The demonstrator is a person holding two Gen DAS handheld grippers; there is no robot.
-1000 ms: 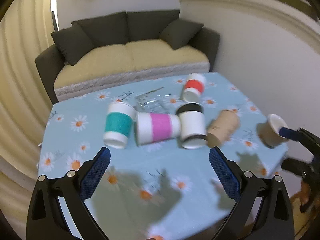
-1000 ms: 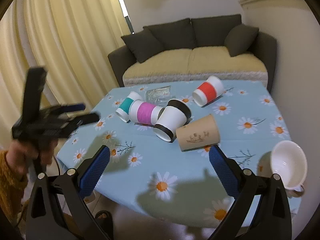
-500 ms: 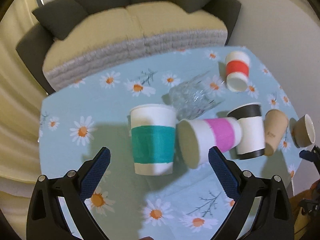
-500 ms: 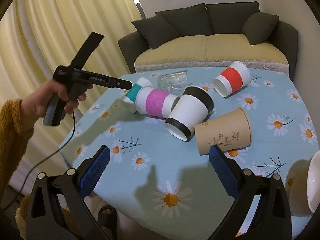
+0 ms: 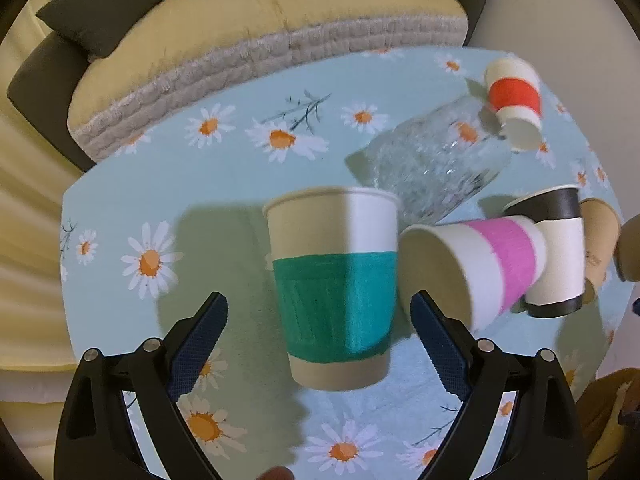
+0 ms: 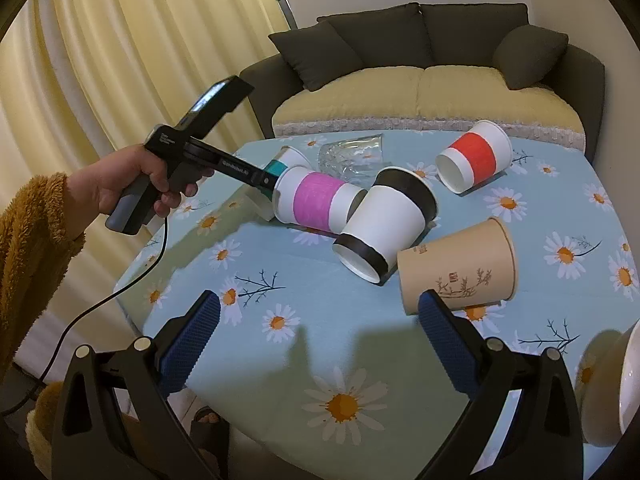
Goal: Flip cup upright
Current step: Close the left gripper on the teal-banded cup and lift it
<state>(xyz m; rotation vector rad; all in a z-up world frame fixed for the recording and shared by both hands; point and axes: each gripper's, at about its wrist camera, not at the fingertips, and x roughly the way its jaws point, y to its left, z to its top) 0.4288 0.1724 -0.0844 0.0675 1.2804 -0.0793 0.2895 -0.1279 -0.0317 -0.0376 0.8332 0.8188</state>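
Several cups lie crowded on our daisy tablecloth (image 6: 360,344). In the left wrist view our left gripper (image 5: 318,316) is spread wide, its fingers (image 5: 200,338) flanking the teal cup (image 5: 334,280) without touching it. That cup lies on its side, rim pointing to 12 o'clock, base toward the camera, near the middle of the cloth.

At 3 o'clock of it, just beside, lies the pink cup (image 5: 476,268), mouth turned toward our right-hand finger — it crowds that side, and we cannot tell whether the two cups touch. Behind the pink one, further toward 3 o'clock, rests the black-banded cup (image 5: 556,256), with the brown cup (image 5: 600,240) beyond it. At 1 o'clock of the teal cup lies a clear glass (image 5: 436,164) on its side, close to the teal rim, and past it the red cup (image 5: 514,100), also tipped over.

From the right wrist view the left gripper (image 6: 264,178) reaches in from 9 o'clock, held in our left hand (image 6: 132,184); its tip is hidden behind the pink cup (image 6: 316,200), and only a sliver of the teal cup (image 6: 280,164) shows. Our right gripper (image 6: 318,332) hangs wide open over bare cloth at the near edge, holding nothing. The brown cup (image 6: 460,268) lies just beyond its right finger — the black-banded cup (image 6: 388,220) leans against the pink one behind. A white cup (image 6: 628,384) sits at the far 4 o'clock edge. The sofa (image 6: 432,92) stands beyond the table.
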